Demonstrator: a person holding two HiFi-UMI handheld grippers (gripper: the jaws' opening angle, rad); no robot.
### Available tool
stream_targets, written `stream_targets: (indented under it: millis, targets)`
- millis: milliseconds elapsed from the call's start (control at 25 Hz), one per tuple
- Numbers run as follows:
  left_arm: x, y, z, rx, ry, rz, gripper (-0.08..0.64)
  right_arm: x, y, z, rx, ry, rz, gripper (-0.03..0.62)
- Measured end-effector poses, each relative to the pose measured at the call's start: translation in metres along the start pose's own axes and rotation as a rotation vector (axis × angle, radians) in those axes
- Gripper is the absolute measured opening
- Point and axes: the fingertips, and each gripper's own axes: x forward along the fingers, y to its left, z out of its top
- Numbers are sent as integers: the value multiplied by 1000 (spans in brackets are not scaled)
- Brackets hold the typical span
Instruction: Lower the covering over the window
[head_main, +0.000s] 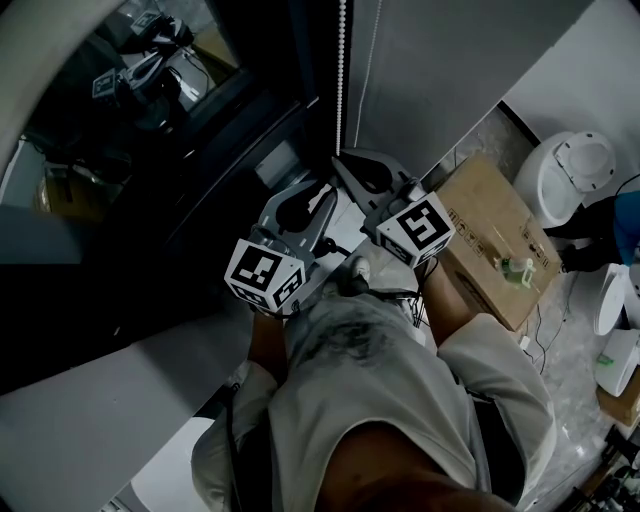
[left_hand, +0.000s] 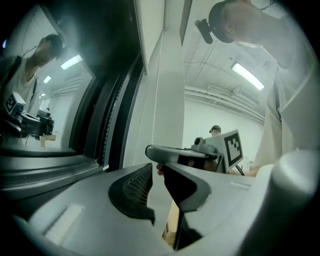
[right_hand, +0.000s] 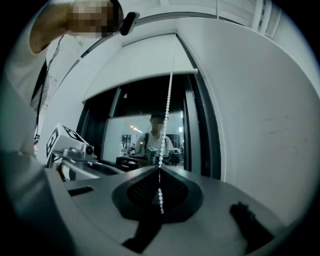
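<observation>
Vertically, the bead chain (right_hand: 167, 100) hangs, pinched by right hand-held gripper (right_hand: 160, 171).

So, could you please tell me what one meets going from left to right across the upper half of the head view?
dark window → bead chain → cardboard box → white round object

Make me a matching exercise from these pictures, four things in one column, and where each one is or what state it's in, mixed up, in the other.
Things:
1. left hand-held gripper
2. right hand-held gripper
3. cardboard box
4. roller blind

Places or states:
A. on the floor, at the head view's right
B. jaws apart, gripping nothing
C. drawn up above the window
D. jaws closed on the bead chain

Pairs: 1-B, 2-D, 3-A, 4-C
</observation>
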Motion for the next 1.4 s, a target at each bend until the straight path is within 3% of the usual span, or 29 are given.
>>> stream_targets:
  millis: [440,720,920,1080,1400]
  targets:
    - [15,15,102,124,-162,11,104,4,6,-3,15,-3,16,17]
    - [33,12,136,183,-210,-12,100,7,10,-1,-1,1,27,17]
    - [35,11,139,201,-220,-4,23,7,12,-3,5,18,23,17]
    - [35,8,133,220,-209,-11,18,7,11,-6,-15,14,21,17]
    - [32,16,100,165,-155,-10,15,7,17,-39,27,71,25,18]
